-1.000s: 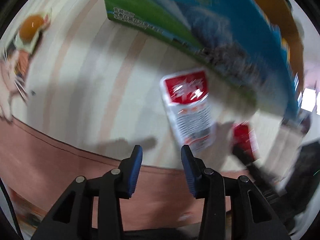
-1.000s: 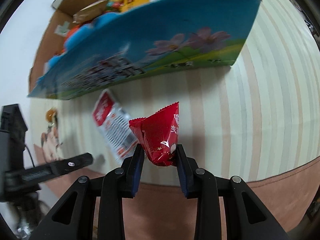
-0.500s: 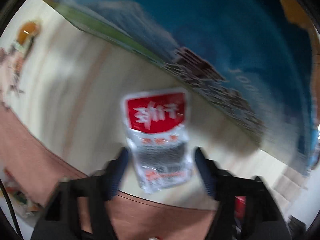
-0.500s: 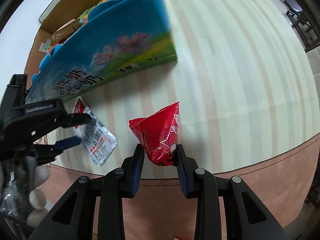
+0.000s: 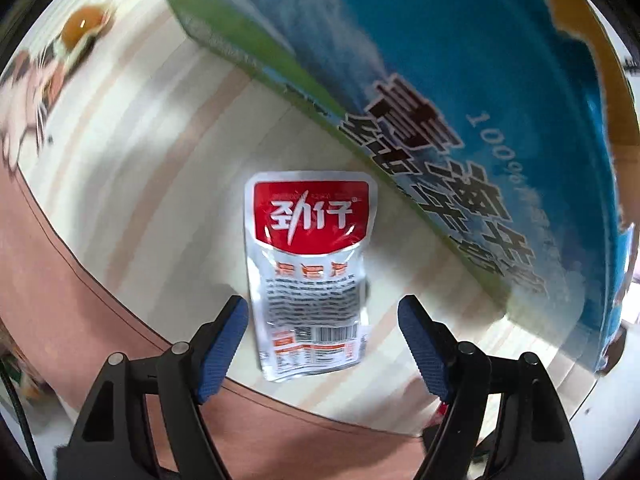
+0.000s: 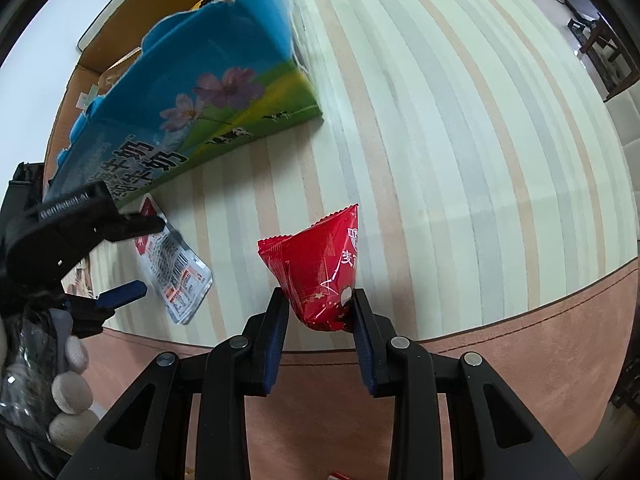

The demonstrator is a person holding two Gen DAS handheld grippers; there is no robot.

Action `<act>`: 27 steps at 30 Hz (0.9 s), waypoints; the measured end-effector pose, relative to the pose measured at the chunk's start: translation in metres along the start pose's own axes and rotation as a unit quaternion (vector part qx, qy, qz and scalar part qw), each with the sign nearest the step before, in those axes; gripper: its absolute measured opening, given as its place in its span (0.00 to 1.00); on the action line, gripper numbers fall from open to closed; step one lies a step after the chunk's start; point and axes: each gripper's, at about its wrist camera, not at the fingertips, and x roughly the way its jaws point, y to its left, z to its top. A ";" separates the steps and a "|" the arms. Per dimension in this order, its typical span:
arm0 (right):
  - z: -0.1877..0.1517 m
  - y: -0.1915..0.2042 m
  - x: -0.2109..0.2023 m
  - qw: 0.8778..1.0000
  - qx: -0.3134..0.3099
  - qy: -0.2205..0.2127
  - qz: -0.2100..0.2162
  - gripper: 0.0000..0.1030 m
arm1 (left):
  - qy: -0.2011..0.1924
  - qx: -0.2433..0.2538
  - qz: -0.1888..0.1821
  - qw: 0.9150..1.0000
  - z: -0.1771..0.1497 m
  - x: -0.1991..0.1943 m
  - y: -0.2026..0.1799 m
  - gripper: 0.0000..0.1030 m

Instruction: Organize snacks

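A silver snack pouch (image 5: 308, 276) with a red top panel lies flat on the striped tablecloth. My left gripper (image 5: 322, 316) hovers over its lower half, jaws wide and open, one blue pad at each side, not touching it. The pouch (image 6: 172, 268) and the left gripper (image 6: 148, 256) also show at the left of the right wrist view. My right gripper (image 6: 320, 308) is shut on a red snack packet (image 6: 320, 264), held up above the cloth. A blue and green carton box (image 6: 188, 112) with snacks inside stands just behind the pouch.
The table edge with a pinkish-brown cloth border (image 6: 520, 340) runs along the front. A cartoon cat print (image 5: 40, 72) marks the cloth at far left. A person's fingers (image 6: 68, 396) hold the left gripper. Chairs (image 6: 612, 56) stand at the far right.
The left gripper's jaws have spread wide and it has moved over the silver pouch, which now lies between its pads. The right gripper has carried the red packet sideways, away from the box.
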 end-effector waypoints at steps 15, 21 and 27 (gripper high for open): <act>-0.003 -0.021 -0.011 0.999 -0.018 0.003 -0.031 0.33 | -0.057 0.167 0.106 0.978 -0.077 0.025 -0.022 0.60; -0.006 -0.006 -0.004 0.999 -0.035 0.013 -0.015 0.33 | -0.021 0.206 0.116 0.971 -0.111 0.028 0.025 0.60; -0.007 0.016 0.005 0.999 -0.047 0.022 -0.001 0.33 | 0.011 0.185 0.094 0.978 -0.095 0.029 0.046 0.60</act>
